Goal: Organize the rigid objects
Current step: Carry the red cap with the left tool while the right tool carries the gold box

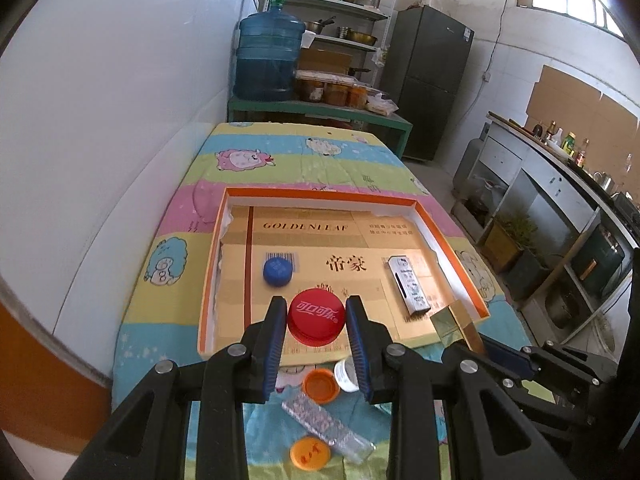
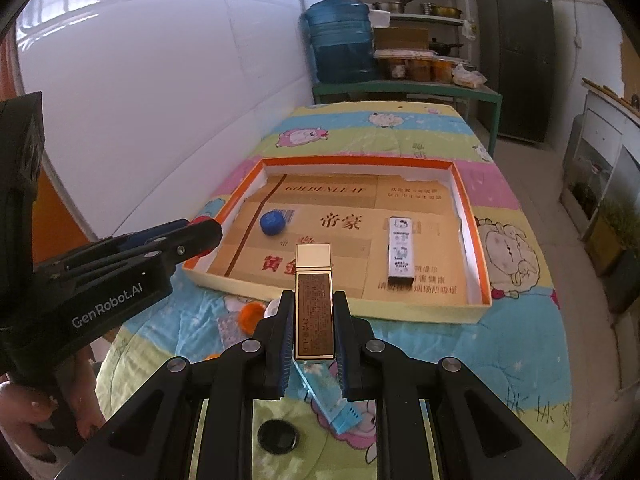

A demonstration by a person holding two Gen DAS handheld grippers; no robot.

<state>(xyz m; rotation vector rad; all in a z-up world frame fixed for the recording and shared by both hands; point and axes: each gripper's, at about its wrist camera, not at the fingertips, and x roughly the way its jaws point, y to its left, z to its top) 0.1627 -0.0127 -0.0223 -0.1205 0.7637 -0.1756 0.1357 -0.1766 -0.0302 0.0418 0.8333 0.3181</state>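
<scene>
My left gripper (image 1: pixel 316 316) is shut on a red Coca-Cola bottle cap (image 1: pixel 316 317), held over the near edge of the orange-rimmed box tray (image 1: pixel 320 193). In the tray lie a blue cap (image 1: pixel 277 271) and a white slim box (image 1: pixel 409 283). My right gripper (image 2: pixel 314 304) is shut on a gold slim box (image 2: pixel 314 304), held over the tray's near edge (image 2: pixel 340 312). The blue cap (image 2: pixel 272 222) and white box (image 2: pixel 401 249) also show in the right wrist view. The left gripper body (image 2: pixel 120 268) shows at the left there.
On the cartoon-print cloth (image 1: pixel 280 160) in front of the tray lie two orange caps (image 1: pixel 321 386) (image 1: pixel 310 455), a white cap (image 1: pixel 346 374) and a clear glittery box (image 1: pixel 326 430). A black cap (image 2: pixel 278 437) and a light blue box (image 2: pixel 336 412) lie under the right gripper. A wall runs along the left.
</scene>
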